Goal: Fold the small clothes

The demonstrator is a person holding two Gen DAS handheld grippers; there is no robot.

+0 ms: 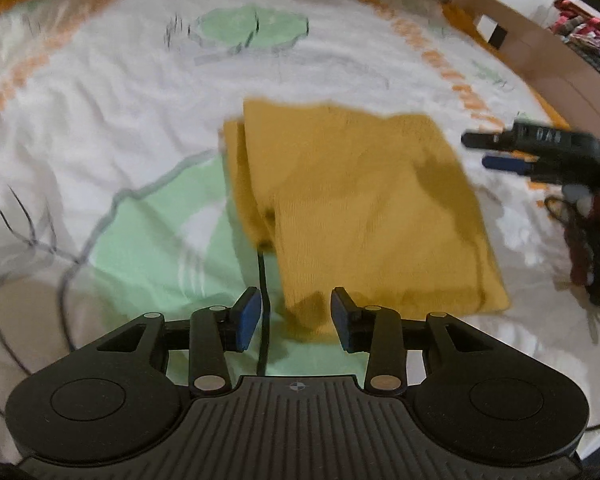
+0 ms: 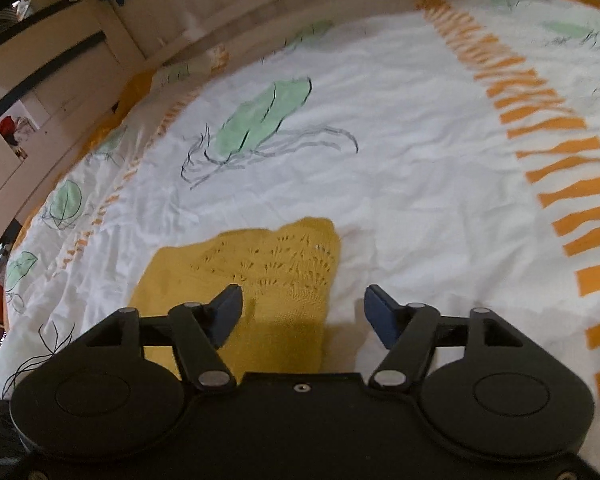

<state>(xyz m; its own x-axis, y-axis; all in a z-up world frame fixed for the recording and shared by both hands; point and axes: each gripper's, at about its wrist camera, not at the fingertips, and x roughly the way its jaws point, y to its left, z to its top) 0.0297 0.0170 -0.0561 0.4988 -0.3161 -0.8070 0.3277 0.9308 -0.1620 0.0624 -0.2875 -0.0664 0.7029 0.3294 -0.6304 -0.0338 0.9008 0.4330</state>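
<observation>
A mustard-yellow knitted garment [image 1: 364, 208] lies folded into a rough rectangle on the white bedsheet [image 1: 120, 80]. My left gripper [image 1: 296, 318] is open and empty, just above the garment's near corner. My right gripper [image 1: 500, 148] shows at the right of the left wrist view, beyond the garment's right edge. In the right wrist view the right gripper [image 2: 302, 314] is open and empty, hovering over the garment's edge [image 2: 260, 272], with its left finger above the knit and its right finger above the sheet [image 2: 400, 160].
The sheet has green leaf prints [image 1: 156, 248] and orange stripes [image 2: 540, 128]. A thin black cord [image 1: 263, 320] runs across the sheet between my left fingers. Dark cables and cloth [image 1: 588, 248] lie at the right. Wooden furniture [image 2: 60, 72] stands beyond the bed.
</observation>
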